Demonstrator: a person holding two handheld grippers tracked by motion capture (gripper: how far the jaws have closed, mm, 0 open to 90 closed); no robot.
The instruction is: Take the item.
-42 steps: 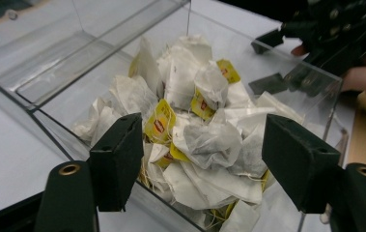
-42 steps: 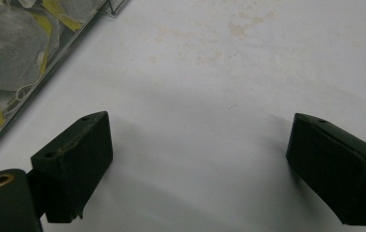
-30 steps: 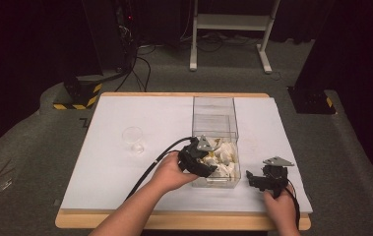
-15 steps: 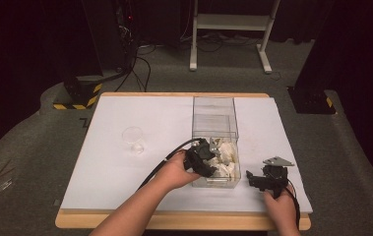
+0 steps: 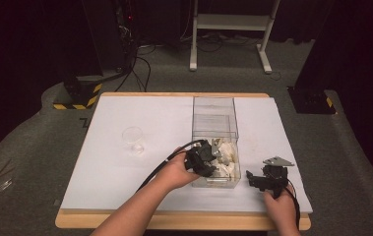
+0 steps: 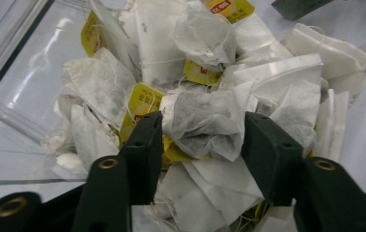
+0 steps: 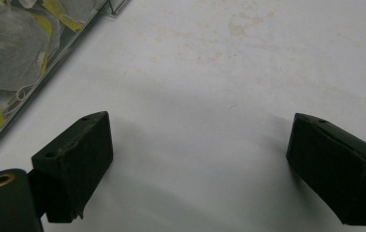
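Tea bag [image 6: 204, 123] sits on top of the heap of tea bags [image 6: 248, 58] in the near end of the clear box [image 5: 213, 105], right between the jaws of the left gripper [image 6: 200, 140]. Jaws have just been closing around it; pads look to touch the paper at both sides, but a firm pinch is not clear, so call it half-closed around the bag, not yet gripping for sure.

Risks, judged from here:
- The bag is puffy and soft. It could squash flat and slip out on the lift if the jaws stop short.
- Strings and yellow tags [image 6: 142, 104] of neighbours run under and beside it. A tag lies just beside the left pad, so a second bag may come up with it, or dangle by a thread and drop on the table.
- Thin paper. A hard squeeze or a snagged string could tear it and spill tea.
- Gripper is down inside the box close to the near wall; a tilted pull-out could knock the wall and shift the box on the white table cover [image 5: 125, 167].

Right gripper [image 7: 197, 159] rests on the cover just beside the box, jaws spread wide, nothing between them. It is not steadying the box, so nothing holds the box if it gets bumped. A small clear cup [image 5: 134, 139] stands well apart at the left.
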